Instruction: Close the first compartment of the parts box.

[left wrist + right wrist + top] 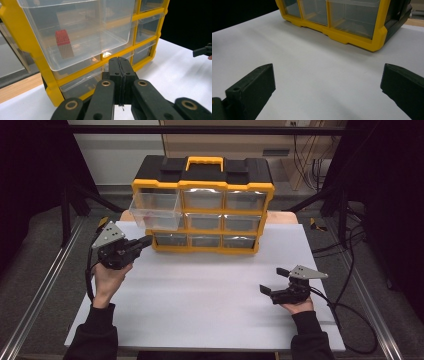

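Note:
A yellow and black drawer cabinet [202, 210] with clear drawers stands at the back of the white board [210, 300]. Its top-left drawer [155, 210] is pulled out toward me. Inside that drawer [82, 32] stands a small block [63, 43], red on top and brown below. My left gripper [147, 241] hovers by the cabinet's lower left corner, just below the drawer. Its jaws [119, 61] are shut with nothing between them. My right gripper [272, 280] rests low over the board at the right, jaws wide open and empty [328, 75], facing the cabinet's bottom row [352, 17].
Metal rails [45, 285] run along both sides of the board. Black cables [350, 285] loop on the floor at the right. A black frame leg [67, 210] stands at the back left. The right gripper's jaw [202, 51] shows far off in the left gripper view.

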Demonstrator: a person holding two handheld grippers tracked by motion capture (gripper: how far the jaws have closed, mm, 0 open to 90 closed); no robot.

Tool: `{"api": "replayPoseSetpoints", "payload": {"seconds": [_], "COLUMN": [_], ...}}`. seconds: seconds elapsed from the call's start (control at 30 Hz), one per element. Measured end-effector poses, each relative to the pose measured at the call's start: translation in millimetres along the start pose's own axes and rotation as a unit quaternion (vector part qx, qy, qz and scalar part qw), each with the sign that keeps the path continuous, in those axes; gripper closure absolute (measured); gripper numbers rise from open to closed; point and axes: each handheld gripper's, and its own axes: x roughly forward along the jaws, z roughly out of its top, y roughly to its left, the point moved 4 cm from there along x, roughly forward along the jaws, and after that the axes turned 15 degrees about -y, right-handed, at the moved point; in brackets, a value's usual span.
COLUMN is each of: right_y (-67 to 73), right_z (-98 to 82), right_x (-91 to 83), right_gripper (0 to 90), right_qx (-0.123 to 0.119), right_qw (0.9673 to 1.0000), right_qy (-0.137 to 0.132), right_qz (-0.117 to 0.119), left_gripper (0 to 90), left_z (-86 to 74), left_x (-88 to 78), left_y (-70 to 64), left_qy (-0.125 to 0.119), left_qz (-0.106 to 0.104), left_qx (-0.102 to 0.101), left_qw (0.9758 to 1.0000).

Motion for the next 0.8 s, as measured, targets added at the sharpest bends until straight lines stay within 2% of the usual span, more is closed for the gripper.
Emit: {"api": "replayPoseSetpoints", "payload": {"seconds": [0.43, 0.8], "right_y": [0.2, 0.7], "right_z": [-0.3, -0.5], "right_x": [0.1, 0.0], "right_gripper": [0.2, 0.2], "right_qx": [-0.001, 0.0], "right_qw": [1.0, 1.0], "right_qy": [0.001, 0.001], "right_qz": [0.0, 0.0], "left_gripper": [89.9, 89.9], "left_z": [1.4, 12.9], "left_x": [2.9, 8.8], "left_y": [-0.5, 4.3], "left_qy": [0.004, 0.004], "left_qz": [-0.007, -0.005], "left_qx": [0.012, 0.021], "left_qw": [0.9999, 0.9997]}}
